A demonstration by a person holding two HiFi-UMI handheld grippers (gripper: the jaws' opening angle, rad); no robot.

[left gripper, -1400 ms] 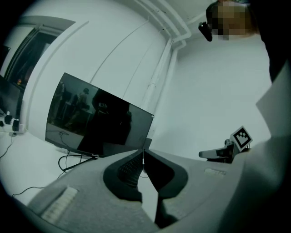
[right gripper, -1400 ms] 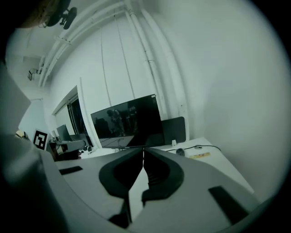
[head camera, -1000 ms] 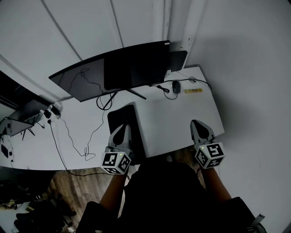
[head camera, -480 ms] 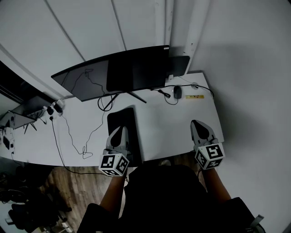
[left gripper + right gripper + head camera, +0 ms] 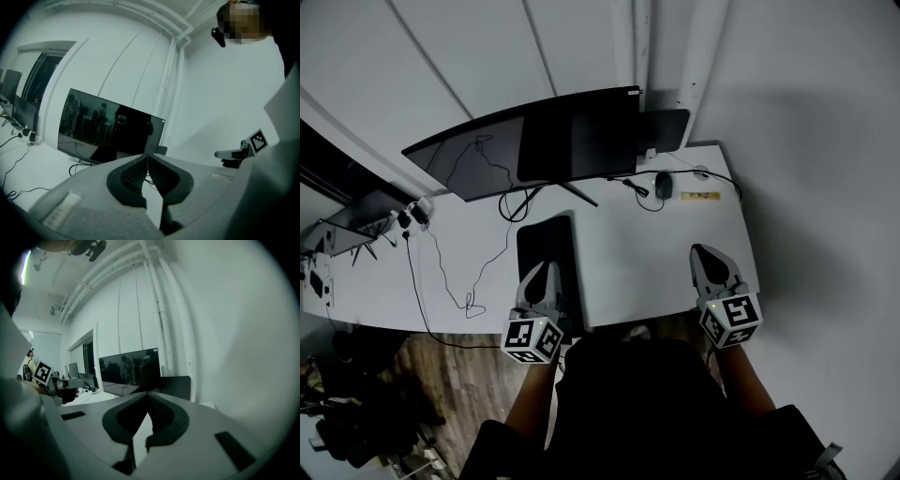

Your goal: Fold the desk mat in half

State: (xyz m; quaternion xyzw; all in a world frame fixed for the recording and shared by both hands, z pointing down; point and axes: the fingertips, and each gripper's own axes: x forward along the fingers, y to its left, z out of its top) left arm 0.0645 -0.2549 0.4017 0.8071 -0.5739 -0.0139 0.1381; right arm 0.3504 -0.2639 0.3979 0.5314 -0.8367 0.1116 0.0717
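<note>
Head view: a dark desk mat [image 5: 548, 242] lies as a narrow strip on the white desk [image 5: 656, 267], just in front of the curved monitor [image 5: 534, 145]. Its near end reaches the desk's front edge. The left gripper [image 5: 546, 267] hovers over that near end with its tips together, and the right gripper [image 5: 703, 249] hangs well apart from it, over the bare desk near the right edge, also closed. A mouse [image 5: 664, 185] and its cable sit further back.

Left gripper view: the jaws meet at the tip [image 5: 148, 155] with nothing between them (only a pale sliver of desk shows below).

Right gripper view: the jaws are pressed together [image 5: 148, 393] and empty, pointing towards the monitor [image 5: 129, 366].

So narrow a strip fits either a mat already doubled over or one lying flat, and no view shows a layered edge to settle it. In either case a good fold depends on the long edges lying square on each other, and on both grippers staying low and clear of the cables.
</note>
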